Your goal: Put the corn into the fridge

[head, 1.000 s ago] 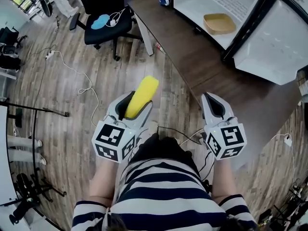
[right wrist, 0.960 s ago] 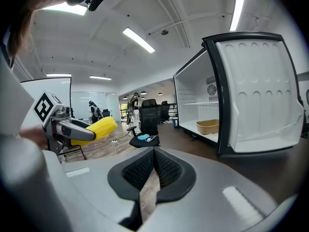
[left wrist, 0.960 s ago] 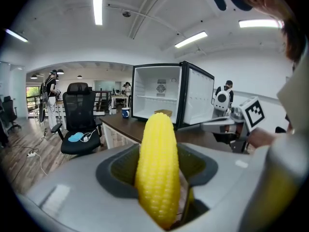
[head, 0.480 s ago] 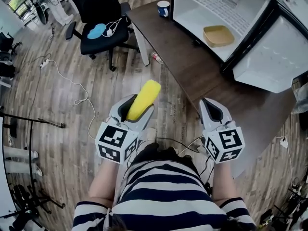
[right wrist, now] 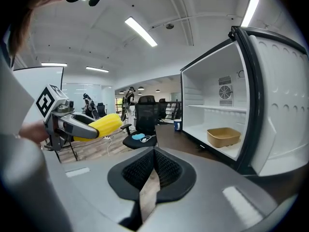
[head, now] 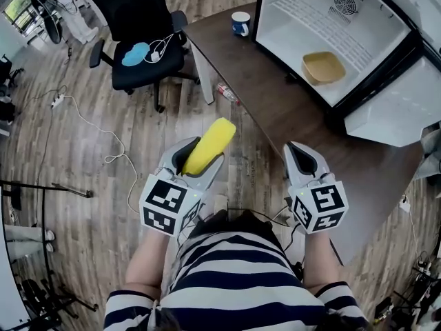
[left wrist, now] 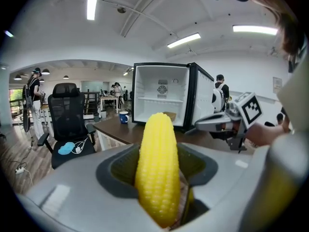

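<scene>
A yellow corn cob sticks out forward from my left gripper, whose jaws are shut on it; in the right gripper view the corn shows at the left. My right gripper is held level beside it, jaws shut with nothing between them. The small white fridge stands on the dark desk ahead and to the right, its door swung wide open. A tan tray lies on the fridge floor.
A blue-and-white mug stands on the desk left of the fridge. A black office chair with a blue item on its seat is at the upper left. Cables trail over the wooden floor. People stand far off.
The view has closed in on the desk and fridge, which now sit nearer and more central. Both grippers kept their pose, the corn still held in the left one.
</scene>
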Available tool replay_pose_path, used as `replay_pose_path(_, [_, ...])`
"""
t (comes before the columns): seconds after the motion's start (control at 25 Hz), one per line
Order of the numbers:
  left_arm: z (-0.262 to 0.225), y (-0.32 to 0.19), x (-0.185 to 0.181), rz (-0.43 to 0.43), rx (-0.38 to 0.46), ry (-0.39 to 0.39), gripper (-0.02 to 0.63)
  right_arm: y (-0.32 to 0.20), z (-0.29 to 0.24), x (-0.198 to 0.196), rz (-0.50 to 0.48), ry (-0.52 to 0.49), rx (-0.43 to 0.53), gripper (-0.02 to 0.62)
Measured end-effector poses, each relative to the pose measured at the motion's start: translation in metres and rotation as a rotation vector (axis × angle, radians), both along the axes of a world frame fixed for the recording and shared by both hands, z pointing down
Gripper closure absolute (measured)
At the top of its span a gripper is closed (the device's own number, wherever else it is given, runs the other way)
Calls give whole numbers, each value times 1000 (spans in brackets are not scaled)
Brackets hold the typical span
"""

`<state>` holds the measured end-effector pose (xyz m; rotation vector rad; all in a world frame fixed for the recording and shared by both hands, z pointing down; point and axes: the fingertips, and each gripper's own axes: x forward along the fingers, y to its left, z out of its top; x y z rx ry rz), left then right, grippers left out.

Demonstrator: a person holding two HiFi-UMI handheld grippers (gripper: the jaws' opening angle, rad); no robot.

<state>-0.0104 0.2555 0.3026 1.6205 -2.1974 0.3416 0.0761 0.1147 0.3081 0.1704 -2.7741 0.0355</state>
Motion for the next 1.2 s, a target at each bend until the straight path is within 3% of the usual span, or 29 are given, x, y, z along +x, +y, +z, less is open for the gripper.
replay_pose_path(0.52, [4, -20, -64, 108, -28, -5, 606, 2, 4, -61, 46, 28, 6, 597])
replay_pose_path(1.2, [-2, -145, -115, 155, -29, 4, 606, -108, 7, -114, 63, 41, 46, 597])
